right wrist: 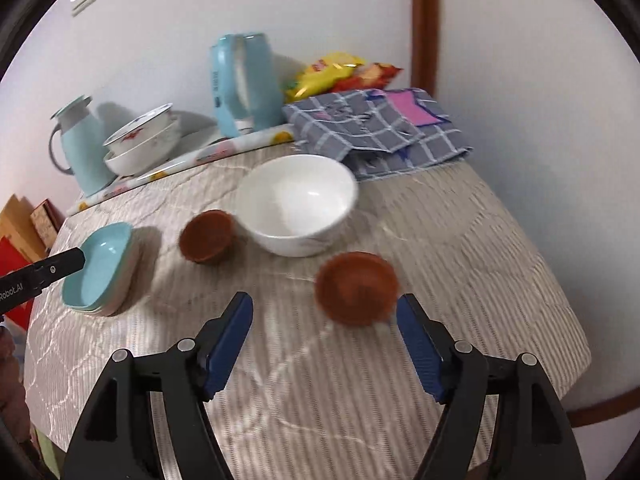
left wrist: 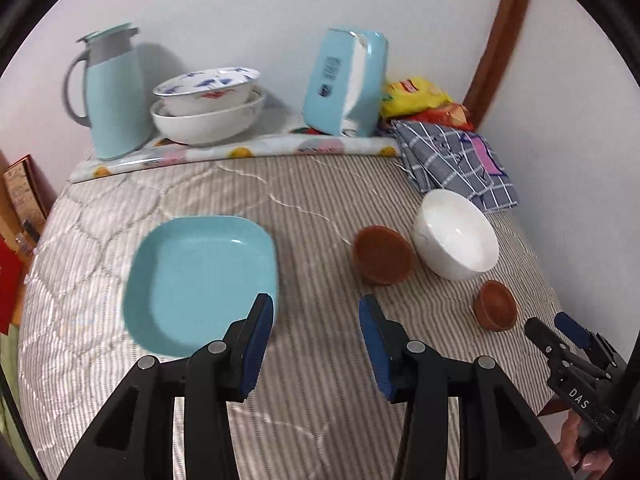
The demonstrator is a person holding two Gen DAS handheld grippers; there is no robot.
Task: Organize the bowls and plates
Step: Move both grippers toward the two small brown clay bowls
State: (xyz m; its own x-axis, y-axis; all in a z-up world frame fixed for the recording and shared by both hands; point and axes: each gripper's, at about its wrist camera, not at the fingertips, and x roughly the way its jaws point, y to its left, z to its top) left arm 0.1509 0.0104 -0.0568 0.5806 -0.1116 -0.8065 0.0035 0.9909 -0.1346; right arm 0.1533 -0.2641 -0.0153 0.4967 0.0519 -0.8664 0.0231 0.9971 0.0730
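A light blue square plate (left wrist: 200,280) lies on the striped table cover, topping a short stack of plates (right wrist: 98,270). My left gripper (left wrist: 316,304) hangs open and empty just right of its near edge. A white bowl (left wrist: 456,236) (right wrist: 298,204) stands right of centre. A larger brown bowl (left wrist: 382,254) (right wrist: 206,236) sits at its left. A smaller brown bowl (left wrist: 495,306) (right wrist: 356,288) lies nearer. My right gripper (right wrist: 325,306) is open above the cloth, its right fingertip close to the small brown bowl, nothing between its pads.
At the back on a fruit-print mat (left wrist: 240,152) stand a pale blue jug (left wrist: 110,92), two stacked white bowls (left wrist: 208,108) and a blue tissue box (left wrist: 348,80). Snack bags (left wrist: 416,98) and a folded checked cloth (left wrist: 456,160) lie at the back right. The table edge drops off at right.
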